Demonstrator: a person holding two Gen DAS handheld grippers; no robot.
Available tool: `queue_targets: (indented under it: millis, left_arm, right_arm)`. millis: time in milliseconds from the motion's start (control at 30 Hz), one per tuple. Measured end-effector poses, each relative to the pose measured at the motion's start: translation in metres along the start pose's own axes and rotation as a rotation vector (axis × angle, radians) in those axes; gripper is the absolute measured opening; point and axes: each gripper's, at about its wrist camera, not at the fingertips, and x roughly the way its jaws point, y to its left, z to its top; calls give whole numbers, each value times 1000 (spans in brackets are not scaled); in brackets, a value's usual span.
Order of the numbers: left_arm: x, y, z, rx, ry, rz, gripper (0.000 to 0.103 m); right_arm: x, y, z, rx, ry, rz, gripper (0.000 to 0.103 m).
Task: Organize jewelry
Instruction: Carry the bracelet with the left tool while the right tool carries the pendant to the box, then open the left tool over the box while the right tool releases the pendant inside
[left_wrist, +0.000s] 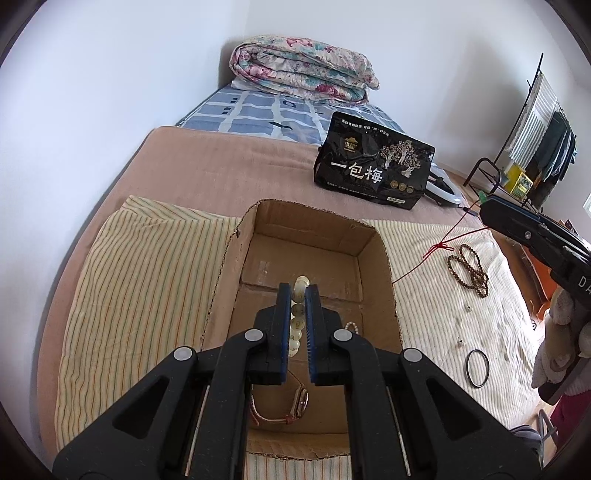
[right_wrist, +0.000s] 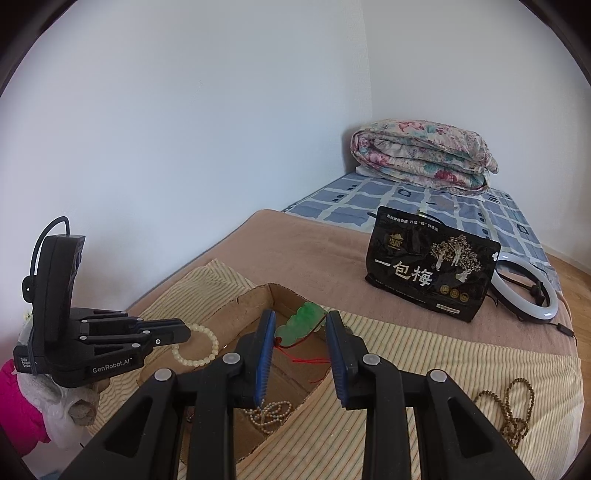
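Green pendant (right_wrist: 300, 324), cream bead bracelet (right_wrist: 195, 345), striped yellow cloth (left_wrist: 147, 280), brown cardboard box (left_wrist: 306, 225)

pale bead bracelet (left_wrist: 298, 314) | hangs over open cardboard box (left_wrist: 373, 236)

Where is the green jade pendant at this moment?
In the right wrist view, the green jade pendant sits between the fingers of the right gripper, held above the cardboard box; its red cord hangs toward the box.
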Motion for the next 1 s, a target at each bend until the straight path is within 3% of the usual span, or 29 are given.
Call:
queue_targets:
  millis: [300,700,800,867,1000]
  left_arm:
    - [15,8,-4,-21,29,-8,5]
    - [29,9,-10,-9,54,-8,5]
    - [24,5,-10,14,34,2,6]
    - [23,1,-10,30,33,18,6]
    - [20,2,-9,25,32,24,6]
  right_arm:
    - [41,8,-4,-12,70,30,28]
    - [79,2,-19,-1,161,3,29]
    - [77,1,-19,11,160,5,44]
    - [74,1,-19,20,155,-5,67]
    - [67,0,-19,35,143,-5,69]
